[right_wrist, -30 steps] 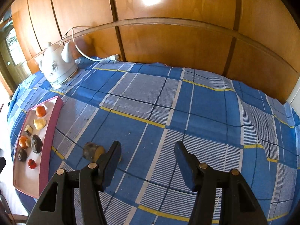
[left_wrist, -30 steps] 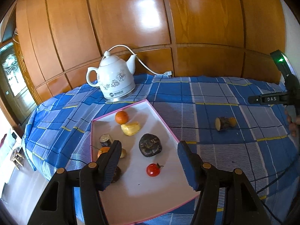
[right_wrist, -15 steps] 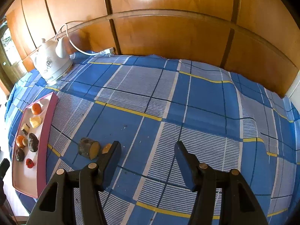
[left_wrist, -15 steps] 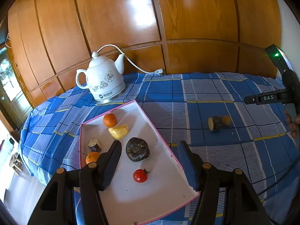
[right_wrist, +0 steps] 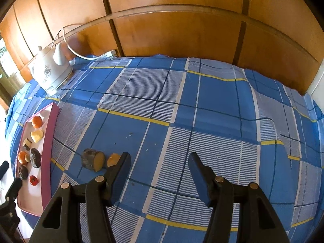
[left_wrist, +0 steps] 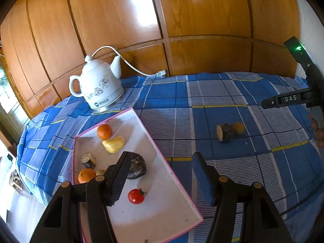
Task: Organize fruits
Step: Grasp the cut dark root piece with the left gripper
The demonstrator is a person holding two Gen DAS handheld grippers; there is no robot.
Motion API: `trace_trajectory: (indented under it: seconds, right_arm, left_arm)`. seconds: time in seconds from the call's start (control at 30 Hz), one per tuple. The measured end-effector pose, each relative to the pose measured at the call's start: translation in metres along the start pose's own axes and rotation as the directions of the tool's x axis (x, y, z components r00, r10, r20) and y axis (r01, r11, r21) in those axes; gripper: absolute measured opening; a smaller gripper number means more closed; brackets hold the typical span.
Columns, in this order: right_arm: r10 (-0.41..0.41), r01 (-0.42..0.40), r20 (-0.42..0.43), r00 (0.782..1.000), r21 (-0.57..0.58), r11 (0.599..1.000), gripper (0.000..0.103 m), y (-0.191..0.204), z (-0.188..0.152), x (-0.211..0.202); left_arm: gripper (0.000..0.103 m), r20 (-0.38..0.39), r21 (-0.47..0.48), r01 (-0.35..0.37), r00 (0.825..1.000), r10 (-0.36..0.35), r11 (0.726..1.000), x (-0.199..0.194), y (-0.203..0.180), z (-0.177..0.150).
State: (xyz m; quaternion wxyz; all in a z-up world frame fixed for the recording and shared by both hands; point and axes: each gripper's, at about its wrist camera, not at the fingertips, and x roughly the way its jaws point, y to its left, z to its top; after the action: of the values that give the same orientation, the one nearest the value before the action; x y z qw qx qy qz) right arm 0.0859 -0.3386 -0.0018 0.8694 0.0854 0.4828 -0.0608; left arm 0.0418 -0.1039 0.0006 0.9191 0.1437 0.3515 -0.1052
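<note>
A white pink-rimmed tray (left_wrist: 162, 206) lies on the blue plaid cloth and holds an orange (left_wrist: 104, 131), a yellow piece (left_wrist: 113, 144), a dark lump (left_wrist: 136, 168), a red tomato (left_wrist: 136, 196) and several other fruits. My left gripper (left_wrist: 160, 178) is open and empty above the tray's right rim. A brown cut stub (right_wrist: 93, 159) and a small orange piece (right_wrist: 113, 159) lie together on the cloth, also in the left wrist view (left_wrist: 226, 131). My right gripper (right_wrist: 160, 176) is open and empty, just right of them.
A white electric kettle (left_wrist: 99, 89) with a white cord stands at the back left against the wood-panelled wall; it also shows in the right wrist view (right_wrist: 50, 70). The tray shows at the left edge of the right wrist view (right_wrist: 46, 151). The cloth drops off past the tray.
Both grippers have drawn back and shifted; the stub and orange piece now sit clear of the right gripper's left finger. Both stay open and empty.
</note>
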Motion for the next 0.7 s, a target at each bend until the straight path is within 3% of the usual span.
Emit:
trace_trajectory:
  seconds: [0.3,0.7]
  right_arm:
    - [0.025,-0.022,-0.068,0.997,0.037,0.999,0.06,-0.004,-0.003,0.017]
    - [0.051,-0.045,-0.06,0.997,0.1,0.994,0.06,-0.014,0.0,0.013]
  left_arm:
    - [0.063,-0.054,-0.04,0.066,0.996,-0.068,0.997,0.024,-0.011,0.009]
    - [0.063,-0.037,0.047,0.106,0.994,-0.104,0.993,0.038,-0.05,0.031]
